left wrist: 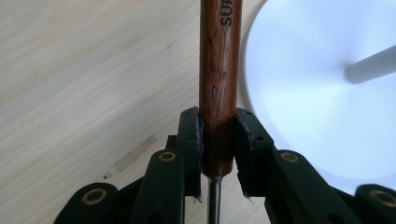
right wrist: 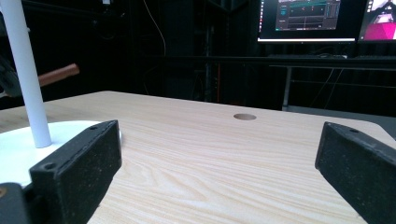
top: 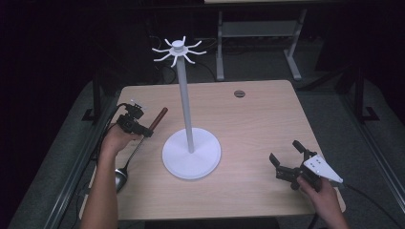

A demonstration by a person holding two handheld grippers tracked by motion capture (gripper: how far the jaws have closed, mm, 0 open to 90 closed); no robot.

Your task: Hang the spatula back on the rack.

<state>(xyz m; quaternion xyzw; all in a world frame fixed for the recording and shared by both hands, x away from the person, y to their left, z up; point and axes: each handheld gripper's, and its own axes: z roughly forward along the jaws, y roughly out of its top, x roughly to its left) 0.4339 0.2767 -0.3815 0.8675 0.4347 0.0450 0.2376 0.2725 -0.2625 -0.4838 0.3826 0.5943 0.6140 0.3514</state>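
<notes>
Left claw (top: 145,132): black, jointed jaws closed on the ladle's handle near its lower end; pads press both sides of the wood in the left gripper view.
Ladle (top: 135,149): round, reddish-brown wooden handle (left wrist: 219,70) with pale printed letters, a thin metal shank below it, and a dark glossy bowl (top: 121,177) near the table's left front edge. The handle end rises toward the stand, clear of the table.
Right claw (top: 286,155): wide open, holding nothing; blocky matte pads with a grainy face, low above the table's right front.
Stand (top: 191,155): white, smooth disc base, slim round pole, curved hook arms (top: 179,50) at the top.
Table (top: 258,124): pale wood-grain top, round cable hole (top: 239,93).
</notes>
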